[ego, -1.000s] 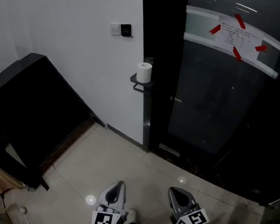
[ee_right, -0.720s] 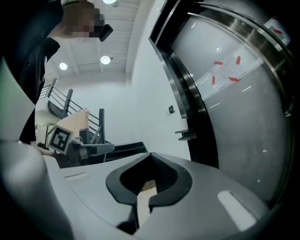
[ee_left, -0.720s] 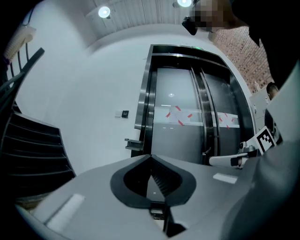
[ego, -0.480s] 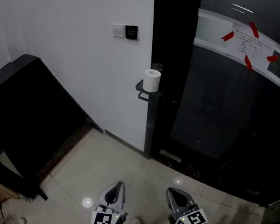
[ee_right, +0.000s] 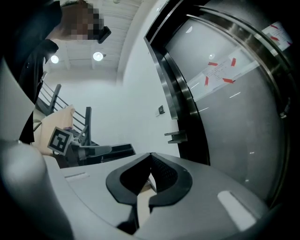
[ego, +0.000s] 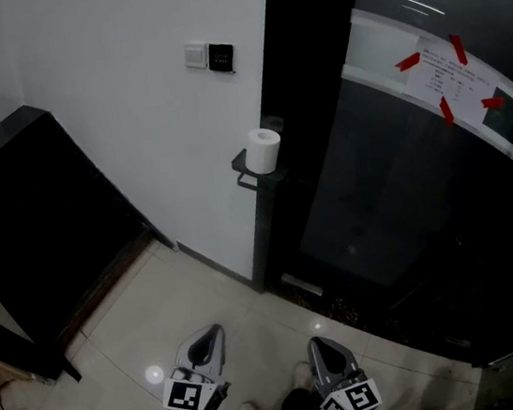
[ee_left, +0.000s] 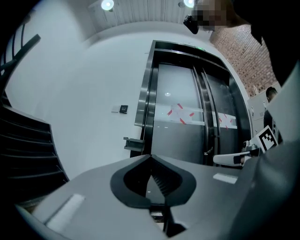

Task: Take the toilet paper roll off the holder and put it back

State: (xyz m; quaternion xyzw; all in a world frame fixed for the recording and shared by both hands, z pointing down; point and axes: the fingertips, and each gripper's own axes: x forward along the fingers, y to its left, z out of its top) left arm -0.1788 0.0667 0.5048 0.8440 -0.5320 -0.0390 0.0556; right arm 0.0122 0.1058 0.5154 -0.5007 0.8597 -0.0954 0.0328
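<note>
Closing in on the wall is all that has happened over the last second: both tools have kept their low place at the near edge of the head view while the scene ahead has slid toward them. The left tool (ego: 214, 332) has its jaws pressed together on nothing, and the right tool (ego: 317, 343) is likewise pressed together and empty, both pointing level over the pale floor (ego: 176, 305). Beyond them, the foot of the wall corner now lies a little nearer to the tool tips than it did a second ago. Farther off, the toilet paper roll (ego: 263, 150) stands upright on the holder (ego: 242, 166), a small dark shelf on the edge of the white wall (ego: 131, 122), beside the dark door (ego: 378, 192), well apart from both tools. For the task this reads as the approach only: the roll is untouched and the jaws have yet to spread for a grasp.
</note>
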